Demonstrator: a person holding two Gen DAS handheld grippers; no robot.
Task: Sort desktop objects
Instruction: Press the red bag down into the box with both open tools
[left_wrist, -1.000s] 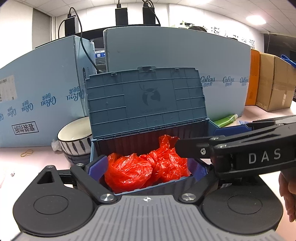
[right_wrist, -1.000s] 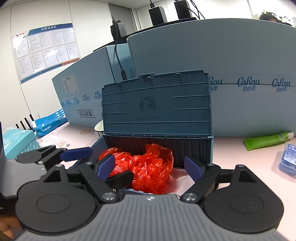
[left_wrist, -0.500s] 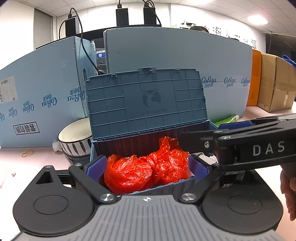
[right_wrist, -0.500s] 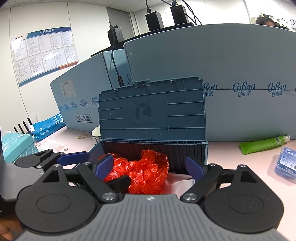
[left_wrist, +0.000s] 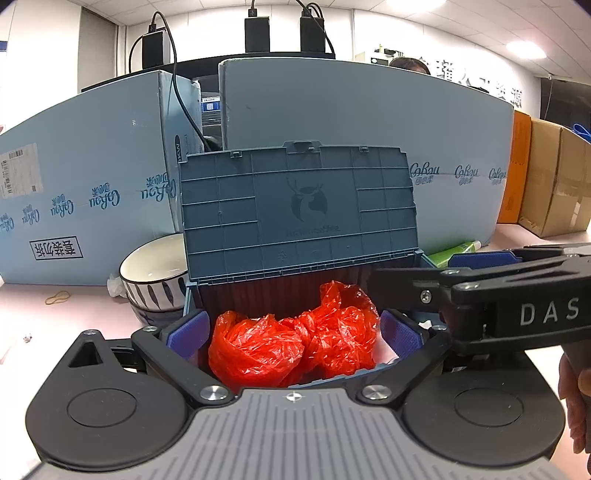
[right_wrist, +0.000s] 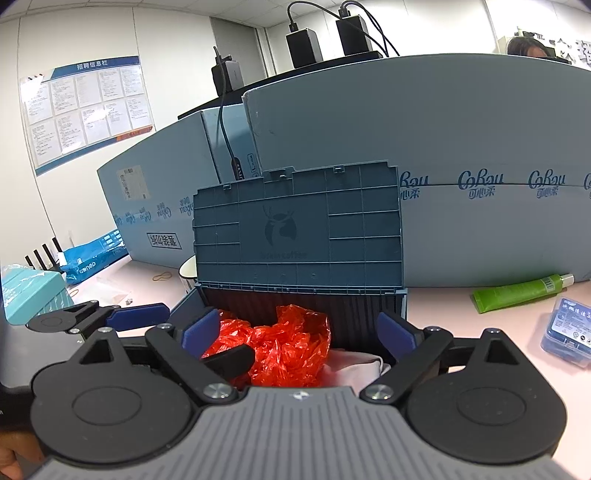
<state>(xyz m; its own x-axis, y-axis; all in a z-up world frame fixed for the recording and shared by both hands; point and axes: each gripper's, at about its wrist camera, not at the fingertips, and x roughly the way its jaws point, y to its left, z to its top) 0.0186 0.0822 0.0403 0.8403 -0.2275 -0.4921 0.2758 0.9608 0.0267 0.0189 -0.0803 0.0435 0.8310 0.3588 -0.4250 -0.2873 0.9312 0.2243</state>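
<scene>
Both the left gripper (left_wrist: 293, 332) and right gripper (right_wrist: 299, 332) gape over the bag (left_wrist: 295, 343) in the box (left_wrist: 299, 206); only the right view shows the tube (right_wrist: 521, 291).

Black tongs (left_wrist: 293, 332), blue pads (left_wrist: 186, 330), silver screws, white "DAS" lettering.

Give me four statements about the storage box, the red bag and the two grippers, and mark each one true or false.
1. The storage box lid stands open. True.
2. The red plastic bag lies on the table beside the box. False: it sits inside the box.
3. The left gripper is clamped on the bag. False: its fingers are spread, one on each side of the bag.
4. A green tube lies on the table right of the box. True.
</scene>
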